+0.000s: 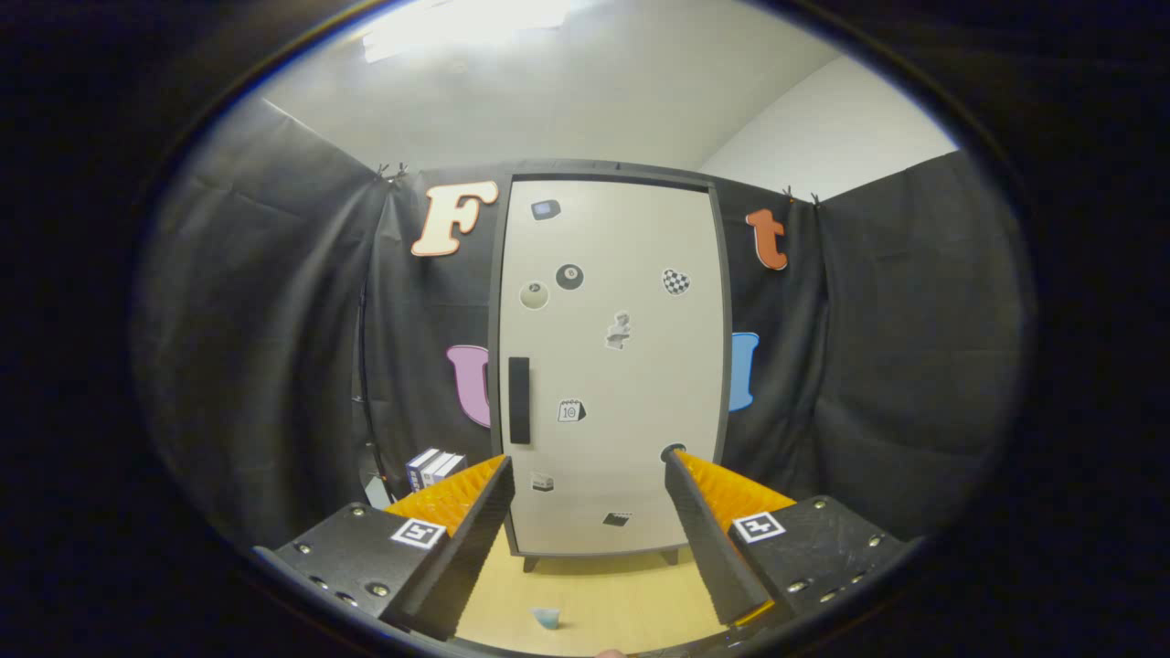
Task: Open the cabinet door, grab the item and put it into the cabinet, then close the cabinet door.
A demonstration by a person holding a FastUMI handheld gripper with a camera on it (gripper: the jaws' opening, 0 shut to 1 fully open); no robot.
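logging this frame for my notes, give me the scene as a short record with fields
cabinet: upright beyond the fingers, on a wooden surface
cabinet door: closed, stickers on its front
handle: dark vertical bar near the door's left edge
item: small pale blue object on the wood, between the fingers
gripper: open, holding nothing
boxes: left of the cabinet
task stage: door not yet opened
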